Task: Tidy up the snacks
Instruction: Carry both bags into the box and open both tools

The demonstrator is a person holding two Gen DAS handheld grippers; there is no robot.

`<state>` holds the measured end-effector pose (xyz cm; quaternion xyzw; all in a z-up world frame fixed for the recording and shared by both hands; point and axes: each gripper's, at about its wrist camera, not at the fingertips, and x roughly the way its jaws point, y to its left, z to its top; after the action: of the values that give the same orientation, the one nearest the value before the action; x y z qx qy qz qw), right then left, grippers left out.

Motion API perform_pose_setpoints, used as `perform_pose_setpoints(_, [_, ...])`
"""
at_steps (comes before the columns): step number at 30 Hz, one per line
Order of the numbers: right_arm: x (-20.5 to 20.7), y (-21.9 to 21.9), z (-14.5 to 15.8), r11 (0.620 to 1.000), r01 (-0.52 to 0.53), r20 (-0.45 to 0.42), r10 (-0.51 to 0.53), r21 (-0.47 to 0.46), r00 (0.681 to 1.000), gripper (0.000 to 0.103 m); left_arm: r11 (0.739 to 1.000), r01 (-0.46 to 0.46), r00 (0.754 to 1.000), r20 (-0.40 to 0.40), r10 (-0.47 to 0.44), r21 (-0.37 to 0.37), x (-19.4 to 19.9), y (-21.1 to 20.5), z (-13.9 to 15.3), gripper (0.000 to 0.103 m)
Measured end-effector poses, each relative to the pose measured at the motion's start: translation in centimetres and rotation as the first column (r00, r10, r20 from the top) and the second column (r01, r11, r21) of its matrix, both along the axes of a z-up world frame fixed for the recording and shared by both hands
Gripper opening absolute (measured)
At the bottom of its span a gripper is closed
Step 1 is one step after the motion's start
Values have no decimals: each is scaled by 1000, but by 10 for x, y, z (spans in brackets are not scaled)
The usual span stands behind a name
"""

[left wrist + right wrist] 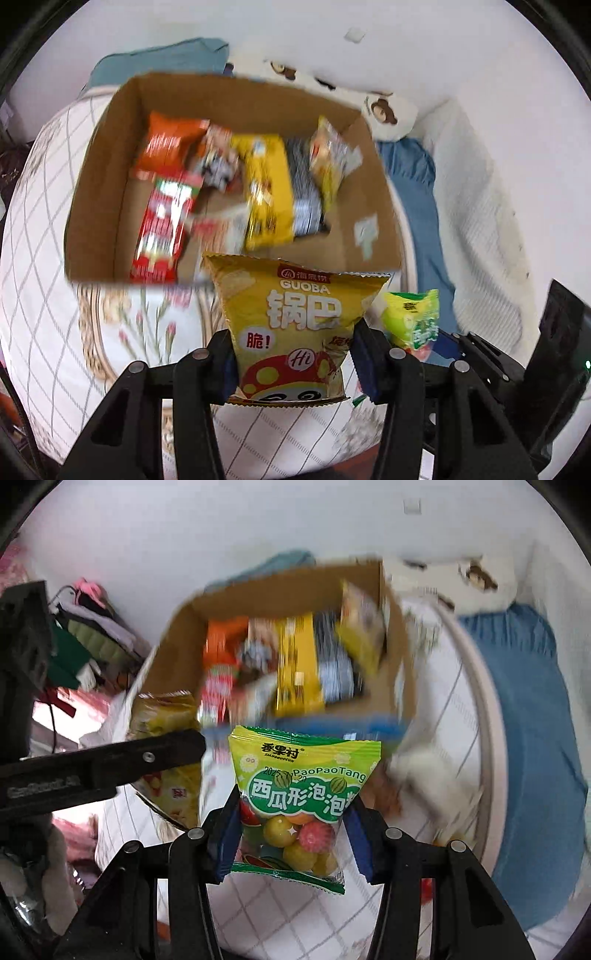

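Observation:
My left gripper [293, 363] is shut on a yellow Guoba snack bag [295, 314], held upright above the bed. My right gripper [291, 836] is shut on a green bubble-gum bag [299, 797] with coloured balls showing through its clear window. The same green bag [412, 319] appears at the right of the left wrist view, and the yellow bag [166, 738] at the left of the right wrist view. Beyond both bags stands an open cardboard box [92, 192] holding several snack packs, among them an orange one [166, 144], a red one [162, 225] and a yellow one [267, 192].
The box sits on a white quilted bedspread [44, 229] with a grid pattern. A blue cloth [524, 716] lies to the right, a teal one [166, 59] behind the box. A bear-print pillow [388, 110] leans at the white wall. Clothes [92, 627] pile up at far left.

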<state>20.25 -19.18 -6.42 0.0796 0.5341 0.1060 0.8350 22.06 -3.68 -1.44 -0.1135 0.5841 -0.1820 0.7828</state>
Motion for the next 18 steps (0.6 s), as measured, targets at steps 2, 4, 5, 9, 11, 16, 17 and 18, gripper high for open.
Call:
perform_pose_setpoints(2, [24, 0, 11, 1000, 4, 25, -4, -13, 1000, 54, 1000, -5, 1000, -7, 5, -13, 24, -2, 2, 48])
perform_pose_setpoints(4, [48, -6, 13, 1000, 6, 26, -5, -15, 1000, 54, 999, -18, 999, -39, 17, -37, 50, -5, 0, 48])
perform_pose_setpoints(5, [58, -10, 13, 1000, 5, 23, -4, -19, 1000, 54, 999, -25, 998, -60, 22, -45, 60, -8, -7, 48])
perform_pose_setpoints(9, [100, -6, -8, 999, 7, -10, -7, -31, 1000, 54, 993, -64, 980, -191, 44, -97, 107, -14, -31, 48])
perform_pose_setpoints(11, [117, -6, -23, 999, 3, -38, -4, -34, 999, 54, 990, -76, 966, -253, 44, -116, 120, -16, -44, 48])
perform_pose_setpoints(16, [136, -5, -54, 999, -4, -96, 0, -43, 995, 54, 991, -90, 937, -345, 52, -96, 138, -22, -75, 48])
perform_pose_setpoints(17, [137, -5, -58, 999, -6, -104, 2, -45, 995, 54, 991, -90, 933, -356, 50, -97, 138, -23, -81, 48])
perform_pose_setpoints(18, [138, -4, -63, 999, -9, -115, 3, -47, 993, 54, 991, -94, 929, -367, 52, -99, 139, -23, -85, 48])
